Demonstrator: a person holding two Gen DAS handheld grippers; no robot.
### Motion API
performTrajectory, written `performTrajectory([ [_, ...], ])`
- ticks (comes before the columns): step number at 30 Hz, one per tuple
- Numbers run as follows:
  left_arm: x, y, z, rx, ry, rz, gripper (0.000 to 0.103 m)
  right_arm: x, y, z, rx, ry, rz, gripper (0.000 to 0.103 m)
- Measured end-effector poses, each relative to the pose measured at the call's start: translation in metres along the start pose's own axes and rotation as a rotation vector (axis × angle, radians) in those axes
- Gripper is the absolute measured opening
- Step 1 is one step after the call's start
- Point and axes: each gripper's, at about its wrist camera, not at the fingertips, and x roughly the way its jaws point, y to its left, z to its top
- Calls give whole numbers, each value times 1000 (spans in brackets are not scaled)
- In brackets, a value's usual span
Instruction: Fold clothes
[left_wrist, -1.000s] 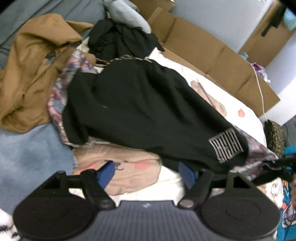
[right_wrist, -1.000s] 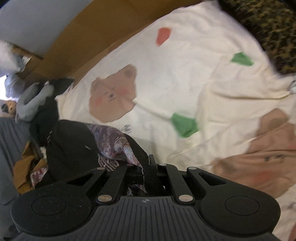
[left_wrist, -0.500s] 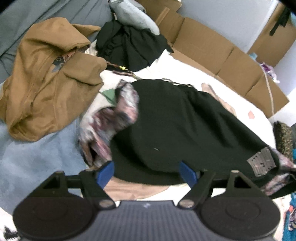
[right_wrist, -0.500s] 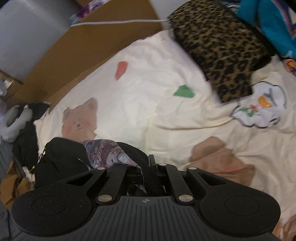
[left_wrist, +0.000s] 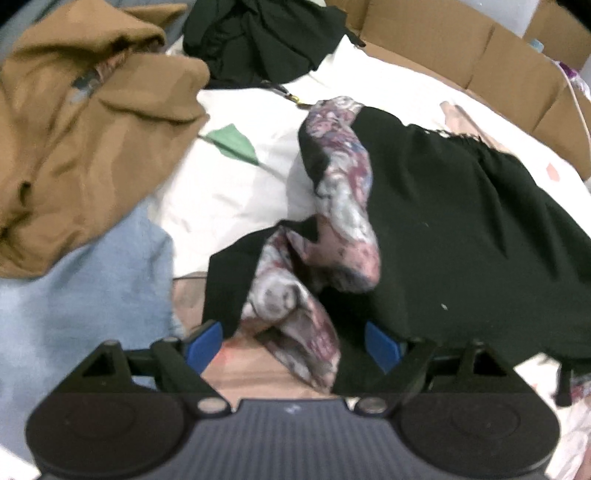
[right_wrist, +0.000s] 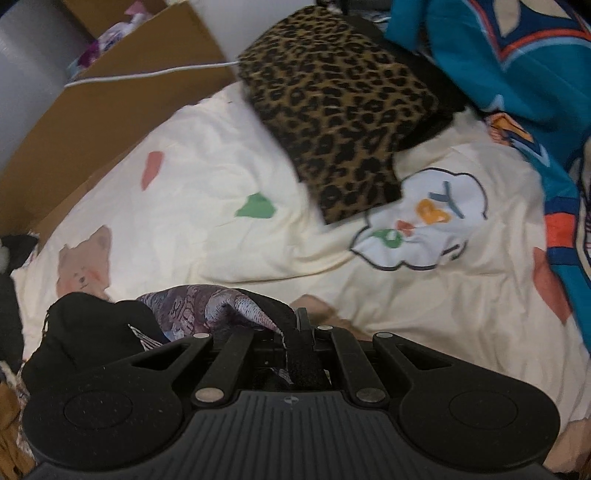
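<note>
On the cream bedsheet (right_wrist: 207, 177) printed with bears, I was working a black garment (left_wrist: 461, 229) with a purple floral lining (left_wrist: 347, 192), which lay crumpled across the middle of the bed. My right gripper (right_wrist: 295, 332) was clamped tight on a bunched edge of that same black garment (right_wrist: 92, 325). My left gripper (left_wrist: 291, 339) pointed steeply down over the near hem, its jaws spread wide and opening, with lining and black cloth lying between the blue pads (left_wrist: 205, 341) but not pinched.

I judged several risks. Closing the left jaws there could have caught the lining alone, or the sheet beneath, so that the fold dragged the bedding. The right grip held only a thin bunch, which might have slipped if pulled hard. The lining was turned outward, so a fold made now would likely have been lopsided.

As for containers, a cardboard box (right_wrist: 122, 37) stood beyond the bed's far edge with something purple and white inside, too blurred to name. Flattened cardboard (left_wrist: 480, 48) lined the bedside. A brown hoodie (left_wrist: 74, 122), a black pile (left_wrist: 266, 40), a leopard-print piece (right_wrist: 340, 110) and a teal blanket (right_wrist: 498, 66) lay loose.
</note>
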Motion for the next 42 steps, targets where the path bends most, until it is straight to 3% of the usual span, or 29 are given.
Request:
performTrajectory([
  [3, 13, 6, 5, -15, -2, -35, 82, -1, -5, 0, -4, -4, -25, 1],
  [4, 16, 8, 6, -37, 5, -68, 69, -1, -6, 0, -5, -7, -32, 1],
  [5, 19, 12, 7, -80, 21, -112, 46, -1, -8, -1, -7, -8, -38, 1],
  [7, 23, 20, 8, -173, 66, -173, 11, -2, -11, -2, -5, -9, -46, 1],
  [16, -34, 18, 1, -84, 52, -201, 8, -12, -21, -6, 25, -14, -58, 1],
  [26, -114, 29, -31, -150, 23, -254, 7, -41, -41, -7, 61, -15, -109, 1],
  [35, -141, 38, -68, -205, 43, -219, 7, -59, -57, -10, 42, 1, -121, 2],
  [38, -147, 39, -77, -218, 51, -206, 7, -61, -55, -13, -3, 9, -98, 4],
  [41, -152, 30, -79, -166, 72, -202, 11, -66, -48, -14, -64, 8, -82, 14],
  [42, -154, 29, -78, -157, 75, -188, 12, -67, -44, -13, -90, 7, -87, 29],
])
